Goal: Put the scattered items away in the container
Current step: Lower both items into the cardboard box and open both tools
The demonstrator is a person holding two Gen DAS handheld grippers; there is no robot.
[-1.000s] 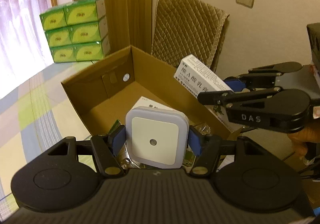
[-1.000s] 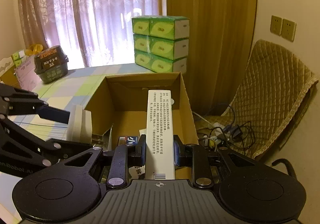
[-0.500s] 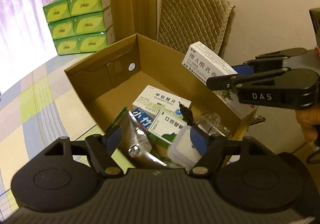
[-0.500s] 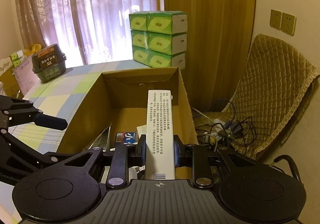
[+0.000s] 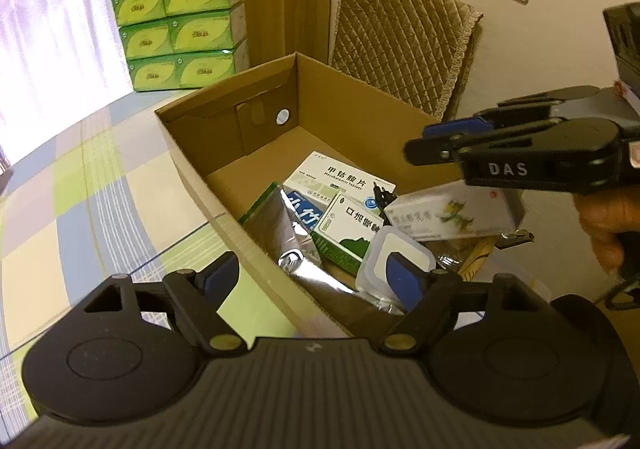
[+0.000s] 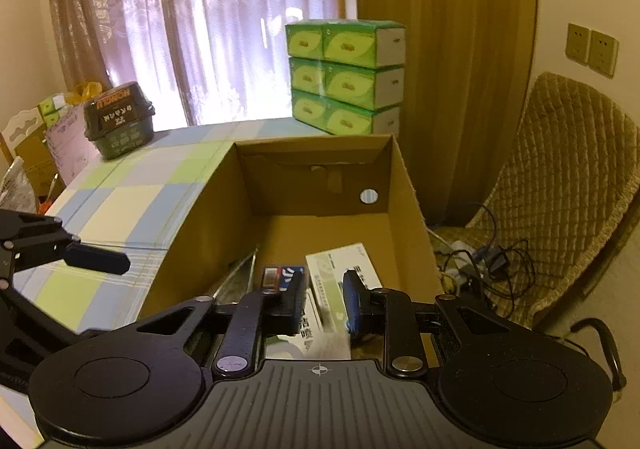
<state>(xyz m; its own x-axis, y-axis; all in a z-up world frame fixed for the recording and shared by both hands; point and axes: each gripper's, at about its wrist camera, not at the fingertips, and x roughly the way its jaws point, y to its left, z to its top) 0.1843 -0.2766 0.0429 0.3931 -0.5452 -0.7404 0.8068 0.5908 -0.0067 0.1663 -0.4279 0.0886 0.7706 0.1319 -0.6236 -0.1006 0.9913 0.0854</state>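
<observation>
Both the left hand-held gripper [image 5: 316, 281] and the right hand-held gripper [image 6: 322, 301] are released above the cardboard box [image 5: 360, 109]. The medicine boxes [image 5: 344, 185] and white night light [image 5: 378, 261] lie inside it. This release step seems finished; next move should seek any items outside the box.

the left tool [image 5: 316, 277] is spread wide with nothing between its blue pads [image 5: 402, 279]; one finger hangs outside the near wall of the box, the other inside it. the right tool [image 6: 322, 301] is also parted and empty, both fingers pointing down into the box near its right wall. from the left wrist view the right tool [image 5: 448, 139] reaches in from the right edge, level and side-on, above the box's right wall. a hand [image 5: 608, 225] grips its handle at the far right, fingers curled around the trigger.
</observation>
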